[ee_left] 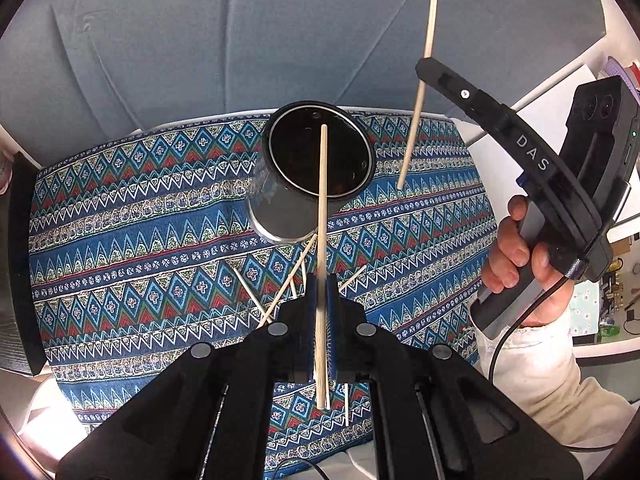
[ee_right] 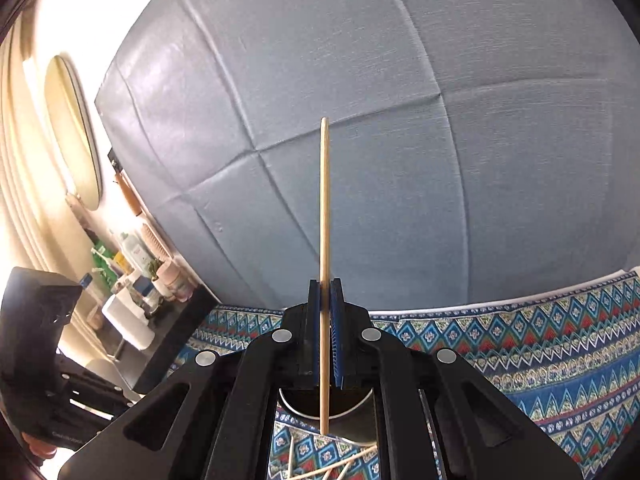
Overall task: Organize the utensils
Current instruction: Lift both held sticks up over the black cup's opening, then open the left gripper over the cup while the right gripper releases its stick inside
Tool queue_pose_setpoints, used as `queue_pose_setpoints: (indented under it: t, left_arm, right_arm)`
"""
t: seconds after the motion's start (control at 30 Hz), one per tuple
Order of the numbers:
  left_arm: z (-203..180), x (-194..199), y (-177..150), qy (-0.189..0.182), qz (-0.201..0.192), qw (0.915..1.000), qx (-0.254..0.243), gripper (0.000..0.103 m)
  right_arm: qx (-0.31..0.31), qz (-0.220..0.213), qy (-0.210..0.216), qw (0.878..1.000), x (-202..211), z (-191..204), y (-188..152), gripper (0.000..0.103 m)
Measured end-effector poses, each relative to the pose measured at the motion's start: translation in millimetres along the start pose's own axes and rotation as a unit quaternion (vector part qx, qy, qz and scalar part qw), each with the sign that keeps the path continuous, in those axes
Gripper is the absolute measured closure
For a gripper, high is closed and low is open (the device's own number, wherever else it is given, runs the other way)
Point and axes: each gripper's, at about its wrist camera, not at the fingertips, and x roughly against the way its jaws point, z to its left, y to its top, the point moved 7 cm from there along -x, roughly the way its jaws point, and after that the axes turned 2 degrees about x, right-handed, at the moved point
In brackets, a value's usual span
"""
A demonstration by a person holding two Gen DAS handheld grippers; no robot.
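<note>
We've got the left gripper clamped tight on one chopstick, tip aimed over the metal cup for dropping in; right gripper pinches another chopstick upright, probably waiting; loose sticks lie on the cloth.

My black left tongs, blue-padded, are pinching a pale wooden chopstick. The cloth under the silver holder, dark inside, is showing blue, teal, red and white zigzag bands. Behind the holder, a grey-blue backdrop is showing.
</note>
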Motion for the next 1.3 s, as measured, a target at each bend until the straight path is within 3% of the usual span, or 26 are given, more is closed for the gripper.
queue_pose_setpoints:
  t: [0.17,0.33,0.57,0.8,0.93,1.03,1.13,1.23,1.3]
  left_arm:
    - [5.0,-17.6,11.8,0.007,0.054,0.9985,0.001,0.098]
    - [7.6,-32.2,32.0,0.035,0.089,0.9953,-0.014,0.098]
    - [10.7,-46.9,66.7,0.045,0.078,0.9959,-0.007,0.098]
    - [16.0,-55.3,69.4,0.058,0.076,0.9954,-0.001,0.097]
    - [14.2,-46.1,68.3,0.063,0.055,0.9964,-0.008,0.079]
    - [12.4,-36.6,65.3,0.071,0.044,0.9963,-0.019,0.072]
    - [11.8,-26.5,61.5,0.078,0.029,0.9963,-0.023,0.063]
    - [10.3,-16.9,56.9,0.078,0.018,0.9964,-0.028,0.056]
    - [9.5,-10.9,53.3,0.082,0.010,0.9959,-0.037,0.056]
  right_arm:
    - [0.029,-0.026,0.016,0.999,-29.6,3.2,4.9,0.098]
    - [0.044,-0.022,0.028,0.998,-56.4,-3.0,-10.8,0.098]
    - [0.045,0.004,0.021,0.999,-72.9,-15.4,-48.4,0.098]
    - [0.067,0.014,0.003,0.998,-64.8,-19.0,-67.3,0.094]
    - [0.071,0.009,0.002,0.997,-53.2,-19.6,-67.9,0.094]
    - [0.069,0.001,-0.007,0.998,-44.3,-18.4,-64.3,0.067]
    - [0.073,-0.006,-0.016,0.997,-30.8,-18.7,-60.8,0.061]
    - [0.079,-0.007,-0.026,0.997,-18.0,-17.7,-59.1,0.050]
    - [0.080,-0.008,-0.028,0.996,-10.0,-15.0,-58.5,0.047]
